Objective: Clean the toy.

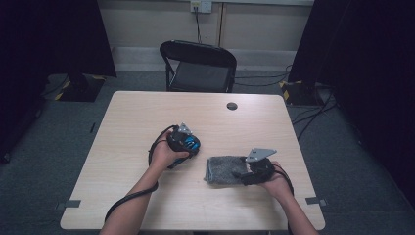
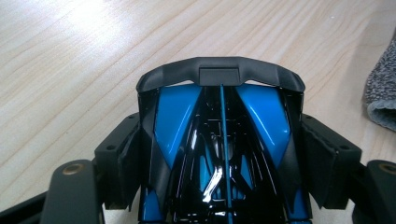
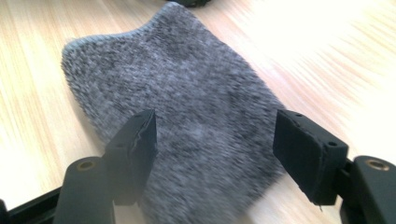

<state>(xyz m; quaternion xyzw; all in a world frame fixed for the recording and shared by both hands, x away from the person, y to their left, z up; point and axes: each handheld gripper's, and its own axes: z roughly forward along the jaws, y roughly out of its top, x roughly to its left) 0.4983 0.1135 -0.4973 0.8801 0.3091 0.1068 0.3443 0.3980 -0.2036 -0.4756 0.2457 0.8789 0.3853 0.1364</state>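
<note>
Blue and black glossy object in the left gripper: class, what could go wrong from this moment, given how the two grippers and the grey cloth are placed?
1. The blue and black object is glossy; between the left gripper's pads it may slip or twist.
2. The right gripper straddles the grey cloth with open jaws; closing could bunch it or catch one layer only.
3. The cloth lies close to the object, so either could drag the other.

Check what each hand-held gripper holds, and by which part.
Left hand-held gripper clamps the blue-and-black object by its sides. Right hand-held gripper holds nothing, open over the grey cloth.
</note>
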